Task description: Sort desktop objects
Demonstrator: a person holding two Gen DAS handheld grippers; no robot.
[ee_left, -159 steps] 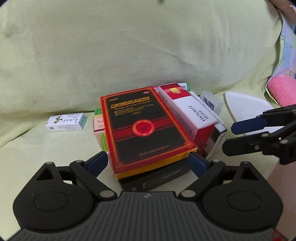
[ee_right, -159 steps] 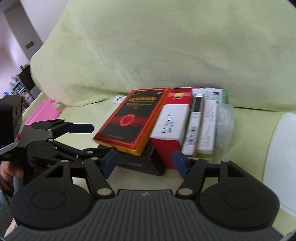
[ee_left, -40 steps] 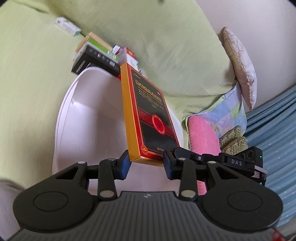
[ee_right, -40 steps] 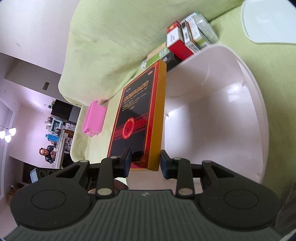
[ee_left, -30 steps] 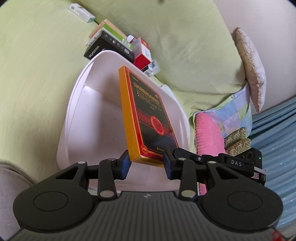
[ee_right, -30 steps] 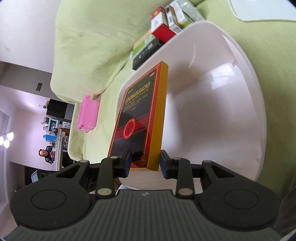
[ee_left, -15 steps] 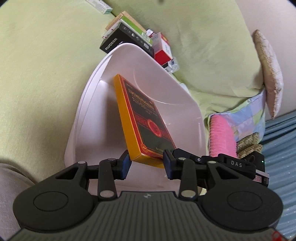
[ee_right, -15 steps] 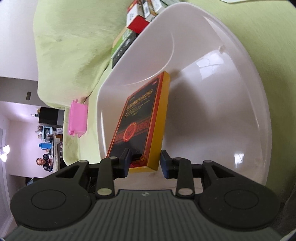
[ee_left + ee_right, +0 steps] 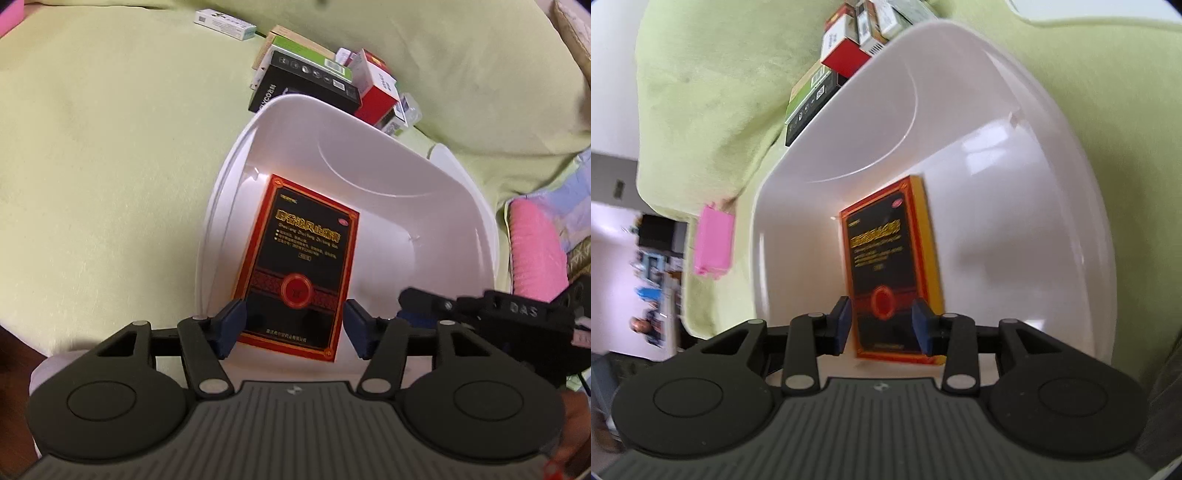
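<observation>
Green fabric (image 9: 110, 155) covers the whole work surface like a soft couch throw, with a white tub (image 9: 461, 192) sitting on it and a cluster of small boxes (image 9: 310, 81) packed just behind the tub's far rim. A lone white packet (image 9: 224, 24) lies apart from that cluster, farther back, and a pink item (image 9: 714, 242) rests near the edge of the fabric.

Inside the tub there is one thing only — the red and black box (image 9: 301, 271), lying on the tub floor against the side wall, its printed face up. The right wrist view shows its yellow edge, though that picture is blurred.

The left tongs (image 9: 295, 328) are spread wide, one pad on each side of the box's near end with a clear gap on both sides; they grip nothing. The right tongs (image 9: 881, 326) are also parted, less widely, and straddle the near end of the box; the blur makes it hard to say whether a pad brushes the box, but they do not look clamped on it.

So the step in hand reads as the release: the box is set down in the tub and both tools are letting go. The next move would call for lifting both tools straight out of the tub without dragging the box along, then reaching over the far rim for another box — the black box (image 9: 306, 86) nearest the rim looks the easiest to take.
</observation>
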